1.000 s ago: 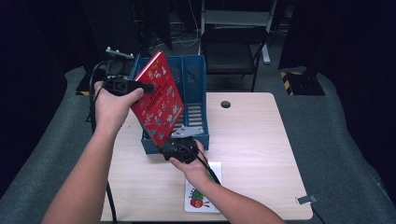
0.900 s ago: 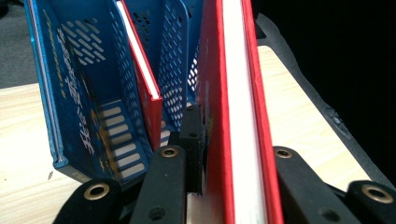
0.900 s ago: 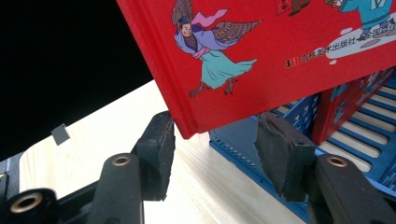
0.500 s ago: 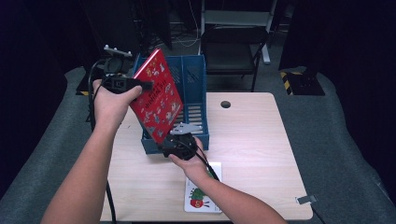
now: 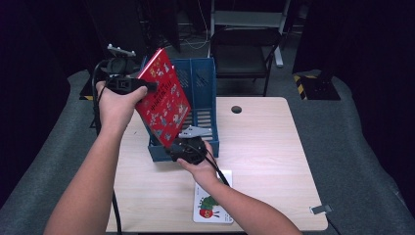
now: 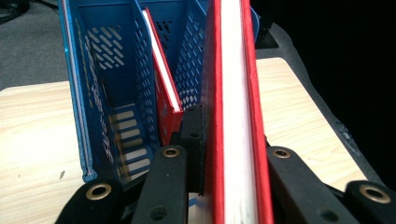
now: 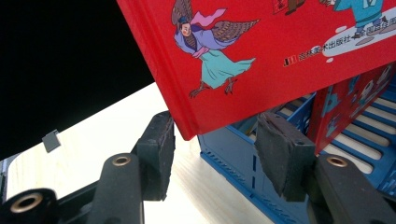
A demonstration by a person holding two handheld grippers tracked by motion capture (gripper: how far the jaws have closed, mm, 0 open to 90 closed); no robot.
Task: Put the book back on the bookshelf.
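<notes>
Two red books, one blue file rack (image 5: 205,93), two tongs. The left tongs (image 5: 147,87) clamp a red picture book (image 5: 164,103), tilted above the rack at the desk's (image 5: 274,156) far left. The right tongs (image 5: 178,147) stand open around its lower corner. A second red book (image 6: 161,88) stands inside the rack. A caterpillar book (image 5: 210,208) lies at the near edge.

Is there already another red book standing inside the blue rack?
Yes, the left gripper view shows a second red book upright in a compartment of the blue rack, beside the held book.
</notes>
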